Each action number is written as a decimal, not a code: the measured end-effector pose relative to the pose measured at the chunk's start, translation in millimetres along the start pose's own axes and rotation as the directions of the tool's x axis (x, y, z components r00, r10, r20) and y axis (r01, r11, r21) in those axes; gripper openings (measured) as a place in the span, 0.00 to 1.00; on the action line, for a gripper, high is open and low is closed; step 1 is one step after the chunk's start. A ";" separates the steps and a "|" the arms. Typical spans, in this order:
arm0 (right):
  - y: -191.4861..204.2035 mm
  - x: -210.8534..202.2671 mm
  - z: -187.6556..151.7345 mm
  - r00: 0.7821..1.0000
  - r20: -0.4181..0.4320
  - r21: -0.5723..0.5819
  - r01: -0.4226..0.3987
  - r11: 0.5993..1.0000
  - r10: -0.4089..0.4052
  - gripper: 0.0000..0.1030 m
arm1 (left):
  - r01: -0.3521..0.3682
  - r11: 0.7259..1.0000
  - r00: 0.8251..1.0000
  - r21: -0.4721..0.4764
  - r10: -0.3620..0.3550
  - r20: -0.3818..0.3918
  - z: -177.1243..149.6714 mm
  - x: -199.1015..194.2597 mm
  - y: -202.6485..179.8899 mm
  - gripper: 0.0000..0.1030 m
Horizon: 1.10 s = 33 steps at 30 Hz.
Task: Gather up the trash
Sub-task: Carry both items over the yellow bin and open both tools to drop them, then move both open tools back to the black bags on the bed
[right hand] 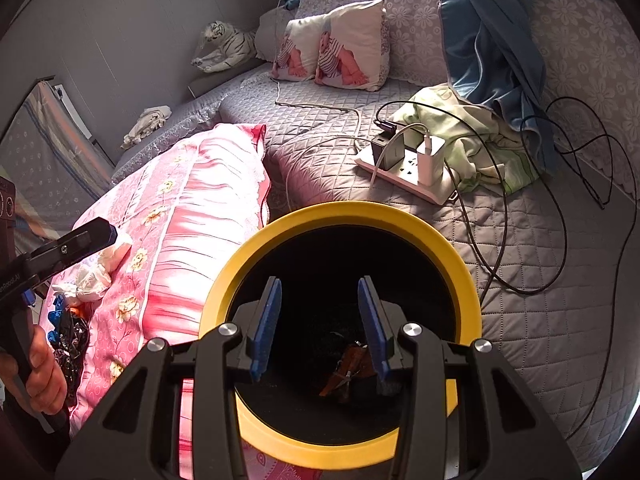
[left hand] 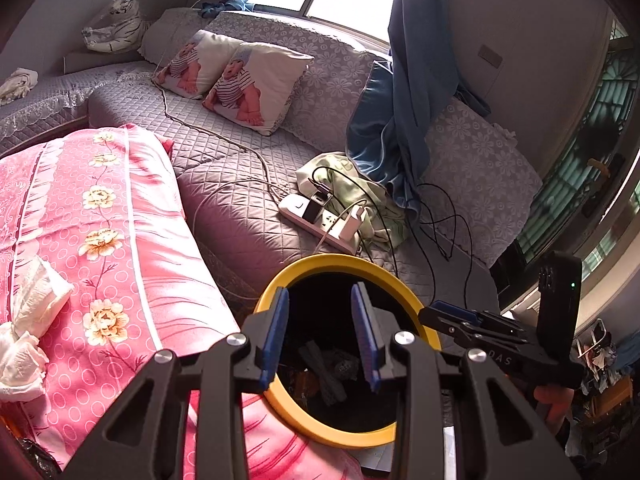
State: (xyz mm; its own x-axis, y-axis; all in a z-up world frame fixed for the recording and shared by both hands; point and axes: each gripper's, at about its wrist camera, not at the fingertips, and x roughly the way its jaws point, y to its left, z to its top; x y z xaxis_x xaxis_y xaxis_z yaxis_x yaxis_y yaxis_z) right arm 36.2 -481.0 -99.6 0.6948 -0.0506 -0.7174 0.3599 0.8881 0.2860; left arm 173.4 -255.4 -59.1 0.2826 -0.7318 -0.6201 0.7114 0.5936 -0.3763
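Both grippers, left [left hand: 320, 332] and right [right hand: 320, 324], hang over the yellow-rimmed bin [right hand: 460, 248], jaws apart, nothing between; crumpled tissues [left hand: 28, 320] lie on the pink quilt [left hand: 132, 216].

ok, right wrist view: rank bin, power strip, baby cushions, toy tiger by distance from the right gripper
From the right gripper:
1. Bin, yellow rim, directly below.
2. Power strip, ahead, slightly right, on the grey cover.
3. Baby cushions, against the backrest.
4. Toy tiger, far left corner.

I am holding my left gripper [left hand: 325, 334] and my right gripper [right hand: 319, 326] angled downward, side by side. Both are standing with jaws parted and nothing between the pads.
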 end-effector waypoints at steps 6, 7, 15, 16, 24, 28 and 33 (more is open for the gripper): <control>39.0 -3.5 0.3 0.998 0.025 -0.079 -0.062 0.995 0.064 0.41 | -0.086 0.996 0.993 -0.009 0.086 0.082 -0.5 -55.8 23.7 0.49; 46.9 -3.2 0.3 0.996 0.025 -0.093 -0.077 0.993 0.080 0.41 | -0.100 0.995 0.991 -0.013 0.100 0.093 -1.4 -65.2 28.7 0.51; 114.6 3.9 -3.9 0.982 0.004 -0.209 -0.186 0.960 0.191 0.48 | -0.265 0.962 0.942 -0.069 0.273 0.195 -19.4 -155.5 82.5 0.65; 123.0 5.5 -5.9 0.979 -0.002 -0.225 -0.198 0.954 0.202 0.48 | -0.286 0.954 0.933 -0.083 0.298 0.204 -23.2 -167.2 90.1 0.69; 184.0 23.0 -22.4 0.956 -0.084 -0.310 -0.294 0.904 0.282 0.53 | -0.402 0.890 0.865 -0.213 0.446 0.230 -71.2 -248.9 146.2 0.75; 212.0 34.2 -30.8 0.941 -0.135 -0.336 -0.337 0.879 0.309 0.54 | -0.426 0.871 0.853 -0.246 0.477 0.213 -103.4 -271.1 163.3 0.76; 244.9 45.4 -44.0 0.925 -0.186 -0.380 -0.379 0.844 0.331 0.54 | -0.433 0.859 0.849 -0.275 0.491 0.197 -143.7 -288.7 176.8 0.81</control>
State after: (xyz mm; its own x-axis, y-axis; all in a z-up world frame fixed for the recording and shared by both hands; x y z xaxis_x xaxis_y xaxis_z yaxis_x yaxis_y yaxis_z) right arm 128.5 -245.7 -90.1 0.6460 0.3324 -0.6871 -0.1959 0.9422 0.2717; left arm 125.0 108.9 -45.5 0.7157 -0.3959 -0.5754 0.3117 0.9183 -0.2441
